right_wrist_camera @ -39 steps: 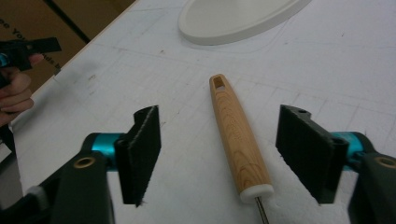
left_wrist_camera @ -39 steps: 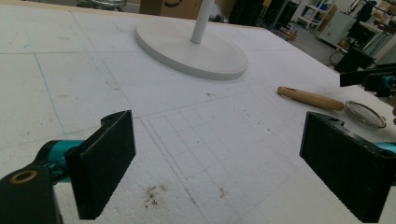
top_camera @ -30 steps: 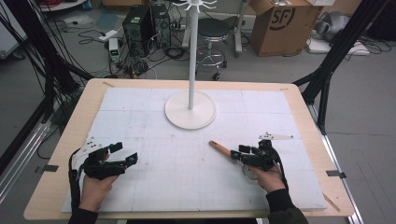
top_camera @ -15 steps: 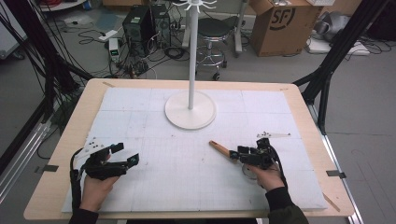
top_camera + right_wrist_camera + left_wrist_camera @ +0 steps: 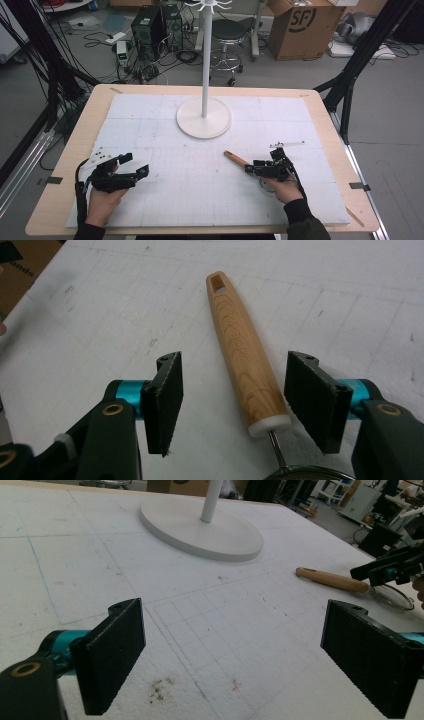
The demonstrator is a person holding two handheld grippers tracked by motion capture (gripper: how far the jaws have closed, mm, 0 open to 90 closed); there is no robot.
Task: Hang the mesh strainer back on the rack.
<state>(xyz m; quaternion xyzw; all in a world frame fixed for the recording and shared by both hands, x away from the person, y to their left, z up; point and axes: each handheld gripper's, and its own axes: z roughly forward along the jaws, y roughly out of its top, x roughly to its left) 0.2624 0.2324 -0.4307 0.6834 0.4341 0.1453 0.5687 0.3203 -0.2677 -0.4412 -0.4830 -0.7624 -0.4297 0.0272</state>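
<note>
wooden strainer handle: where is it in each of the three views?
High view: the tan wooden strainer handle lies right of centre, just ahead of the right tongs.
Left gripper view: far right, beyond the open jaws.
Right gripper view: centre, between the open jaws, untouched.
Shared landmark: the round white stand base, in the high and left gripper views.

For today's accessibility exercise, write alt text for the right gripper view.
A light wooden handle with a white collar and a slot at its far end lies on the white gridded foam board, between the open black jaws of the right gripper, touching neither. A thin metal stem runs from the collar to a round metal rim at the bottom edge.
</note>
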